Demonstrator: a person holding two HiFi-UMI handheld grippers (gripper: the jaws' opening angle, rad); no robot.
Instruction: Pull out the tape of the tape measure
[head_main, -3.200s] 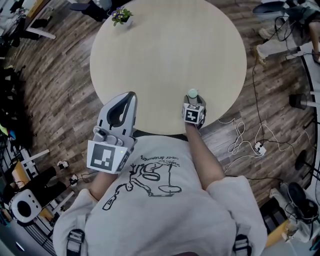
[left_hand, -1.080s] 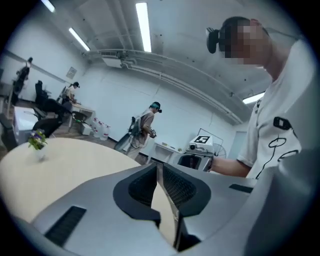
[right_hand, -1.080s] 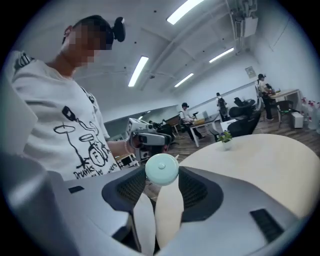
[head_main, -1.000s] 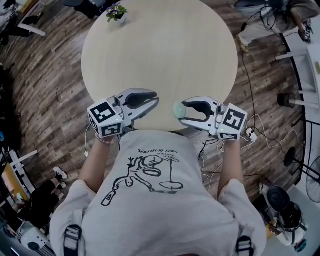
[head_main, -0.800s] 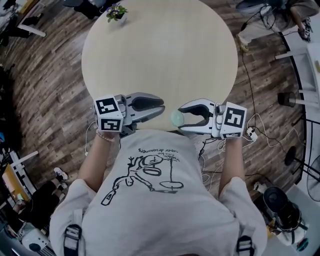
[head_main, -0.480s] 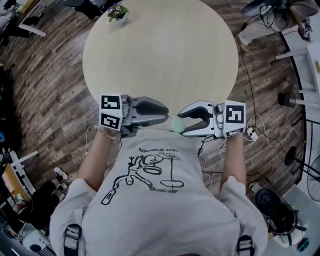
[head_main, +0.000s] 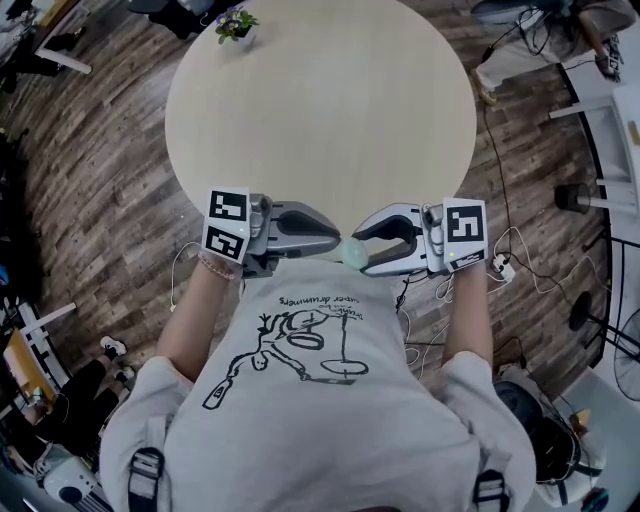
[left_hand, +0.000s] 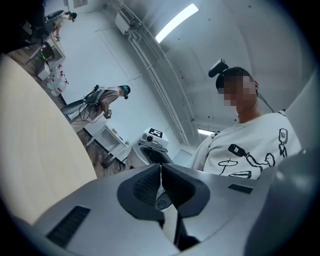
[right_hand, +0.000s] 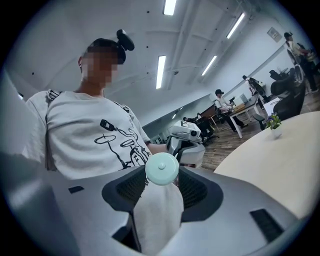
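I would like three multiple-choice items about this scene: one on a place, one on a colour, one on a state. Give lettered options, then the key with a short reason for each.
1. Where does the potted plant stand?
A. at the far edge of the table
B. on a chair
C. in the person's lap

2. What colour is the case of the tape measure?
A. red
B. pale green
C. black

3. In what state are the right tongs?
A. open and empty
B. lying flat on the tabletop
C. closed on the tape measure

Key:
1 A: the head view shows the plant by the table's far rim.
2 B: the round case looks pale green.
3 C: the right gripper view shows the pads clamping the case.
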